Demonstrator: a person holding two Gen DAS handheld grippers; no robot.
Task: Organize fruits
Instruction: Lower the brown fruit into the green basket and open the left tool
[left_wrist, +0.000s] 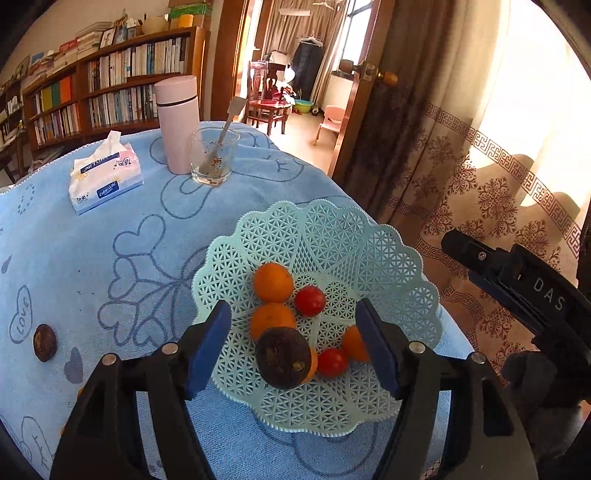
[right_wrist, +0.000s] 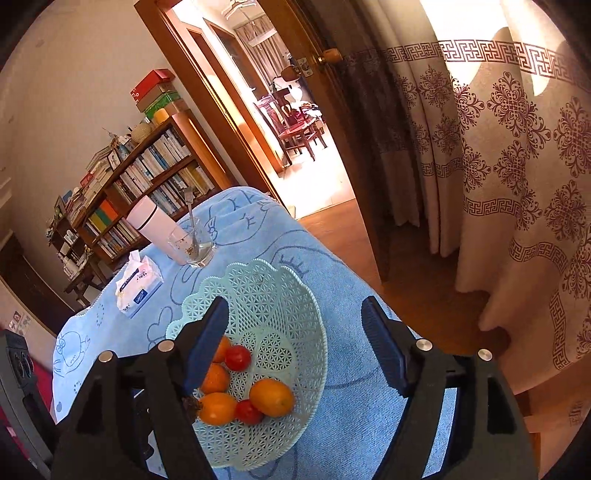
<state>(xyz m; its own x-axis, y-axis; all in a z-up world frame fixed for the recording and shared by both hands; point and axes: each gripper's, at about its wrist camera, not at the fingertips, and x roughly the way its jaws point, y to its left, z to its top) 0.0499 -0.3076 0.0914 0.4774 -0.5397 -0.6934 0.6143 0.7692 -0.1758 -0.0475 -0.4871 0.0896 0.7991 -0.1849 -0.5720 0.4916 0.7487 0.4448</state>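
A pale green lattice basket (left_wrist: 332, 236) sits on the blue cloth and holds several oranges (left_wrist: 272, 282), two red tomatoes (left_wrist: 310, 301) and a dark brown fruit (left_wrist: 283, 357) lying on top of them. My left gripper (left_wrist: 293, 347) is open just above the basket, its jaws either side of the dark fruit and clear of it. A second dark brown fruit (left_wrist: 44, 342) lies on the cloth at the left. My right gripper (right_wrist: 295, 347) is open and empty over the basket (right_wrist: 295, 295), above the oranges (right_wrist: 271, 397).
A tissue pack (left_wrist: 105, 173), a pink flask (left_wrist: 177, 123) and a glass with a spoon (left_wrist: 214, 157) stand at the far side of the table. The table edge drops off at the right, by patterned curtains (left_wrist: 480, 177) and a doorway.
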